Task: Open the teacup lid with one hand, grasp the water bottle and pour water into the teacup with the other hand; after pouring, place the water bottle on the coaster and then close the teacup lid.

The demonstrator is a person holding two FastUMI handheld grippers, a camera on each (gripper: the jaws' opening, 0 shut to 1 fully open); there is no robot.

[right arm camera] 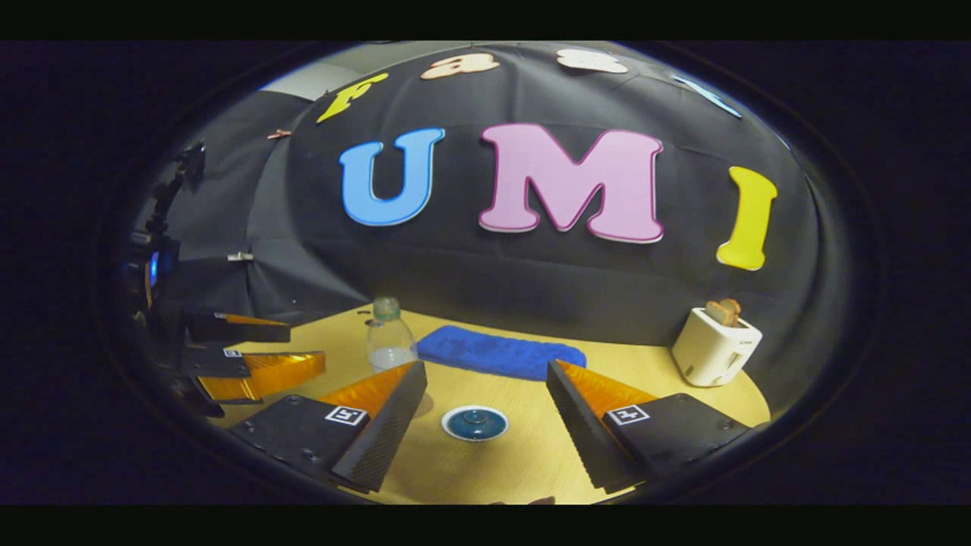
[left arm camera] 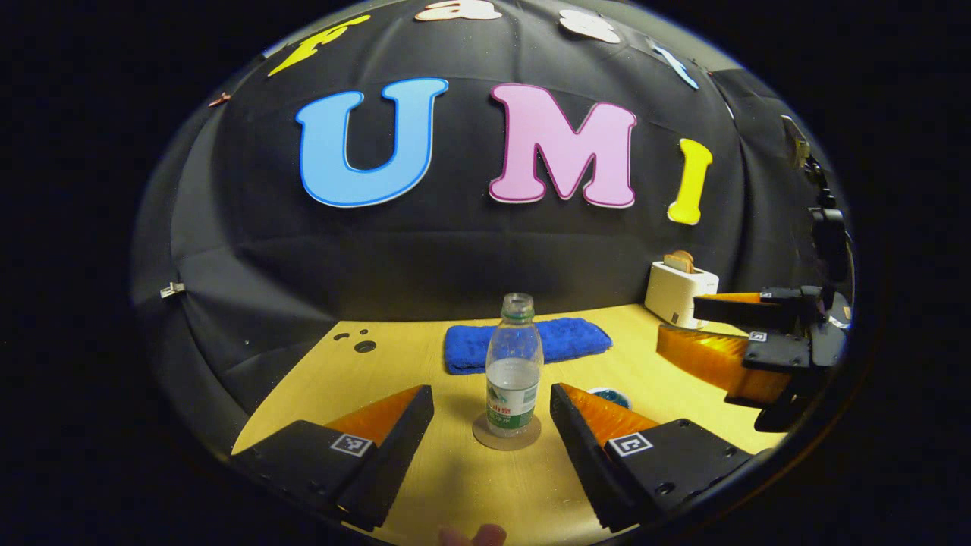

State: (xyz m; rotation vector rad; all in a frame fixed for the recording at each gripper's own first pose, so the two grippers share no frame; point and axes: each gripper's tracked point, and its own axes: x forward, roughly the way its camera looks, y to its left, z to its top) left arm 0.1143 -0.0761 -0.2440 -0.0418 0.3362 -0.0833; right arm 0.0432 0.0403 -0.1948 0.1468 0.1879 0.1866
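Now both grippers hang wide open and hold nothing.

Right between the spread fingers of the left gripper point(left arm camera: 491, 425), a clear plastic water bottle point(left arm camera: 513, 368) with no cap stands straight up on a round tan coaster point(left arm camera: 507, 434), partly full. Near the right gripper point(right arm camera: 485, 413), a small blue teacup with its lid on point(right arm camera: 475, 422) sits on the yellow wooden table point(right arm camera: 485, 470), with nothing touching it. So the bottle is on the coaster and the lid is on, which fits a job just starting or one all done (one look cannot say). If a finger bumps the tall, open bottle, it could tip and spill water. A nudged lid knob could make the little cup slide.
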